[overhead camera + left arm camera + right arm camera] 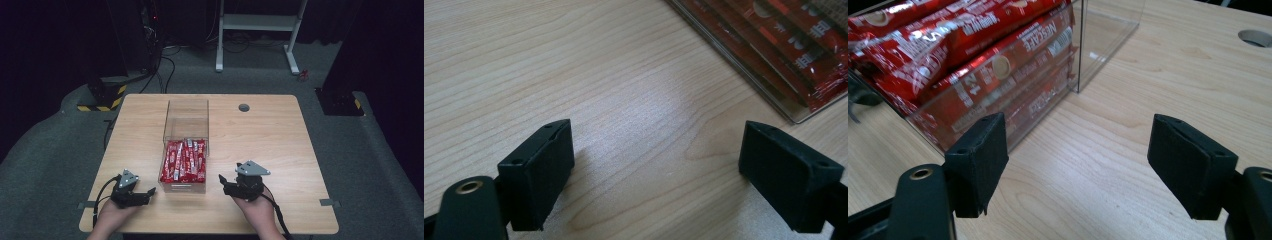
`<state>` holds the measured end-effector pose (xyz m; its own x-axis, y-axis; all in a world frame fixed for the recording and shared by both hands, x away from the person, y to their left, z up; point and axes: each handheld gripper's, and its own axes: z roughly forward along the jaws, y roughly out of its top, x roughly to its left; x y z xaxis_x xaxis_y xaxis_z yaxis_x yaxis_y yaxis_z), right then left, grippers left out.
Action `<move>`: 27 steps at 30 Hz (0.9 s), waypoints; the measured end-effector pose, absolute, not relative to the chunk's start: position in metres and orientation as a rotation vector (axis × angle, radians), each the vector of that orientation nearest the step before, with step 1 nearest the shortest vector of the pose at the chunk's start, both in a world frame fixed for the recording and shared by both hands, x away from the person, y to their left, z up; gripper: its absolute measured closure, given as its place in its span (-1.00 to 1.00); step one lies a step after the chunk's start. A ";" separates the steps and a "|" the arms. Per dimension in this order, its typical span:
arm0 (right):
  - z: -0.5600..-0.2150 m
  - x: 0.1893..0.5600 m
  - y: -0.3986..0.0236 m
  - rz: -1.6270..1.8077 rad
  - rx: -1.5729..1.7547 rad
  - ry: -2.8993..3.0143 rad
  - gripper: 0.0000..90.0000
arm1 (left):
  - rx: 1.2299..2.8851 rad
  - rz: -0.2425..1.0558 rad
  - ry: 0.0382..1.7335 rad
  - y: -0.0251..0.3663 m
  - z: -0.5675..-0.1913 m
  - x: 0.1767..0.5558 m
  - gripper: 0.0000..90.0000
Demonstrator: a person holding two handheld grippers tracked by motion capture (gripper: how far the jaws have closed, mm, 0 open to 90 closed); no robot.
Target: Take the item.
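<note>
- Clear plastic, that's what we're looking at: a rectangular see-through box (185,145) in the middle of the high view, on the pale wooden table (280,150).
- Its near half is packed with red foil coffee sachets (183,160); the far half looks bare to us.
- At lower left of the high view we see the left gripper (150,191) in a hand, jaws spread wide, nothing between them, just beside the box's near corner.
- At lower centre-right, the right gripper (221,179) sits in the other hand, jaws released too, gripping nothing.
- In the right gripper view, we have the sachets at upper left, behind the clear wall.
- A round grey hole (244,107) sits upper centre.
</note>
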<state>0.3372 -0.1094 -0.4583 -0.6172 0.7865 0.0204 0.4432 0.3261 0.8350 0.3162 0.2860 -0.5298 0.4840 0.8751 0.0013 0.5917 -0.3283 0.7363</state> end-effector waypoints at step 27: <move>-0.430 0.341 -0.083 1.280 0.998 2.214 -0.36 | 2.047 0.532 1.205 0.286 -0.530 0.316 -0.67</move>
